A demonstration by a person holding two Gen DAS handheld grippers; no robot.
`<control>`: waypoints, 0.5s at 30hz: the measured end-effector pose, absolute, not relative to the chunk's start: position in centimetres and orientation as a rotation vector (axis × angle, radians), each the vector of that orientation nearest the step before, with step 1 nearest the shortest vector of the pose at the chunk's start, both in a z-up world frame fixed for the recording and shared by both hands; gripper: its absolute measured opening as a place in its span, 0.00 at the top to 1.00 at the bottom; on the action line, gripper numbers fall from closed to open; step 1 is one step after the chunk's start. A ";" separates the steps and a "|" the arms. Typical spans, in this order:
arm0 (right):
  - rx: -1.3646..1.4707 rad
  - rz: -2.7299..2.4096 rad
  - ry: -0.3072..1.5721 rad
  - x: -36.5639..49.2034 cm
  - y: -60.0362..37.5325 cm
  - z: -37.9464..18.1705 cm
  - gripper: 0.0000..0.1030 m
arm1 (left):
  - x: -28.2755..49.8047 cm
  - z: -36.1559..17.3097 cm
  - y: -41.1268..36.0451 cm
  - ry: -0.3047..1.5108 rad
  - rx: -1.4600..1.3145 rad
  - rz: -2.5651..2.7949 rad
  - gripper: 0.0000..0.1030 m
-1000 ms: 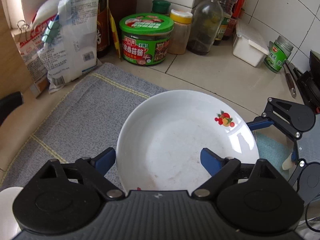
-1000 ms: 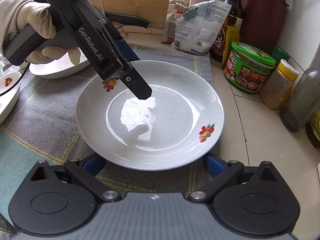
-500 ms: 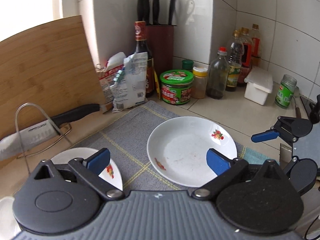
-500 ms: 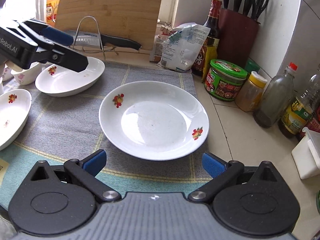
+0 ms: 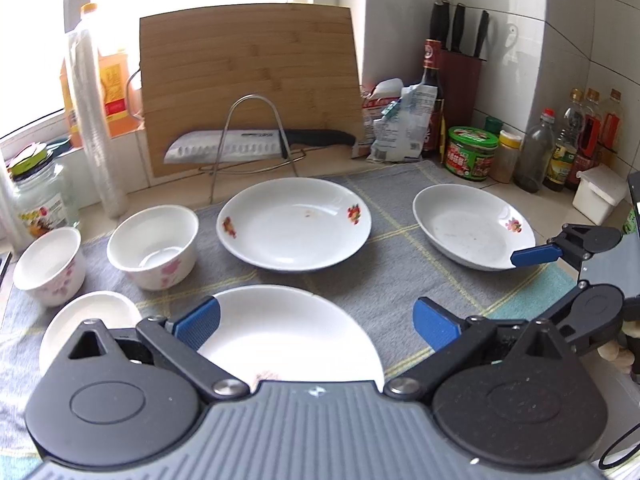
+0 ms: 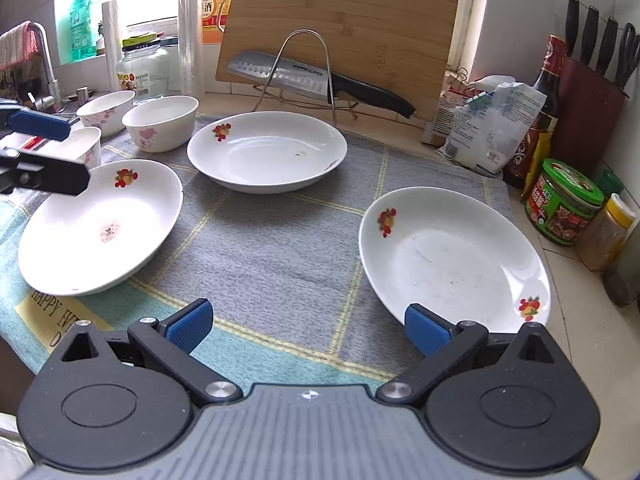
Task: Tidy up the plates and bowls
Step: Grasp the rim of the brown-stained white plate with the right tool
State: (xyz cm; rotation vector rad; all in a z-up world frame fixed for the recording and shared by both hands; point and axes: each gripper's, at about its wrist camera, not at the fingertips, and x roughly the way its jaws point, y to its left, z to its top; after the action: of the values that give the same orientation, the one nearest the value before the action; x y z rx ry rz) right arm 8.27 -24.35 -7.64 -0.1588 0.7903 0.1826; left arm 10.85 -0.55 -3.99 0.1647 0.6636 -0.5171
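Three white plates with fruit prints lie on a grey mat: a near-left plate, a middle far plate and a right plate. Three white bowls with pink flowers stand at the left. My left gripper is open and empty above the near-left plate. My right gripper is open and empty above the mat, its right finger by the right plate's near rim.
A bamboo cutting board and a knife on a wire rack stand behind the mat. Jars, bottles and a knife block line the right wall. A glass jar and a bottle stand at the far left.
Both grippers have pulled back and up, away from the right plate, which stays on the mat. The view has widened from that one plate to all plates and bowls.
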 end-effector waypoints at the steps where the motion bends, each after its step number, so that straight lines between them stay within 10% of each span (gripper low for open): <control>1: -0.157 0.181 0.795 8.4 -23.8 -7.7 0.00 | 10.3 -4.3 0.4 0.670 0.162 -0.500 0.01; 15: -0.057 0.206 0.900 10.8 -17.5 -7.7 0.00 | 8.1 -9.9 9.1 0.805 0.198 -0.521 0.01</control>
State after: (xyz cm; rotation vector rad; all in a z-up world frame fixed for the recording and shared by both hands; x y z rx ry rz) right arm 10.83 -17.52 -7.71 -0.0572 0.9004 0.2057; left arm 8.09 9.12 -9.90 0.1980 0.8052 -0.5209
